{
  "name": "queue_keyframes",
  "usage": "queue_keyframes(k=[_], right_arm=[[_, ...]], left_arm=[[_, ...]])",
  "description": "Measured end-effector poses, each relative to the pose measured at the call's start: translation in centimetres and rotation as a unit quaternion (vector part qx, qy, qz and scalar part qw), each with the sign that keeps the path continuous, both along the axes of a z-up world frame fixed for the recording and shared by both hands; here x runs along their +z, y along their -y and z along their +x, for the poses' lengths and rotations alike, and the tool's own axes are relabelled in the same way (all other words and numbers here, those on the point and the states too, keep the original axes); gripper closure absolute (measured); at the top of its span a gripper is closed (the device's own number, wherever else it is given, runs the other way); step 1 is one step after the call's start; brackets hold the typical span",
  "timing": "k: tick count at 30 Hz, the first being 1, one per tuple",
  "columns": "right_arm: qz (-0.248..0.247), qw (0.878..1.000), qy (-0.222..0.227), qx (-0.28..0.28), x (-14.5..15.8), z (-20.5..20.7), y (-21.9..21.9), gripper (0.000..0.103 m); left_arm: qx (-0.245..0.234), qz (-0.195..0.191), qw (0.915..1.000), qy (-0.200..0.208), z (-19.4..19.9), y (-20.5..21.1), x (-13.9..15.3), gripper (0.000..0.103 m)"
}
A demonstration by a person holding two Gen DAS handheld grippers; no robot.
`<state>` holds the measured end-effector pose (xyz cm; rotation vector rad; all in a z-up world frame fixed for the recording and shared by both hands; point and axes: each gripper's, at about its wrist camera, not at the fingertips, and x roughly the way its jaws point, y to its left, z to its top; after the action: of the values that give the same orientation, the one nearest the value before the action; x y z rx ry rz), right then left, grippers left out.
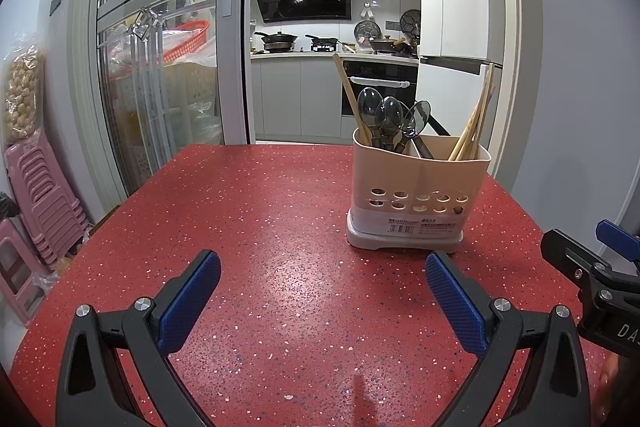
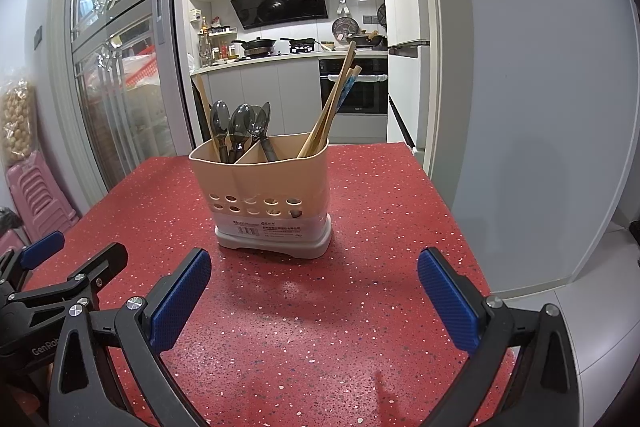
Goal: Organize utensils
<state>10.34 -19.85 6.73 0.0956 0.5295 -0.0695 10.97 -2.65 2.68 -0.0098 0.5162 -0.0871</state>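
Note:
A beige utensil holder (image 1: 416,187) with two compartments stands upright on the red speckled table (image 1: 248,219). Its left compartment holds several dark spoons (image 1: 386,115) and one wooden chopstick (image 1: 347,95). Its right compartment holds wooden chopsticks (image 1: 478,119). My left gripper (image 1: 322,271) is open and empty, low over the table, in front and left of the holder. My right gripper (image 2: 314,267) is open and empty, just in front of the holder (image 2: 264,183). The spoons (image 2: 240,125) and chopsticks (image 2: 330,107) show there too.
The table's right edge (image 2: 460,227) drops to a white floor beside a grey wall. Pink stools (image 1: 40,195) stack at the left by a glass sliding door (image 1: 160,67). A kitchen with an oven (image 1: 380,87) lies beyond the far table edge.

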Motion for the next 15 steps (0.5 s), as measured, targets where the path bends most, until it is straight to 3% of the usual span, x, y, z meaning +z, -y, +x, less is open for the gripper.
queue_keyframes(k=[15], right_arm=[[0.001, 1.0, 0.0, 0.002, 0.03, 0.01, -0.06, 0.0]], left_arm=[[0.0, 0.0, 1.0, 0.001, -0.05, 0.01, 0.12, 0.0]])
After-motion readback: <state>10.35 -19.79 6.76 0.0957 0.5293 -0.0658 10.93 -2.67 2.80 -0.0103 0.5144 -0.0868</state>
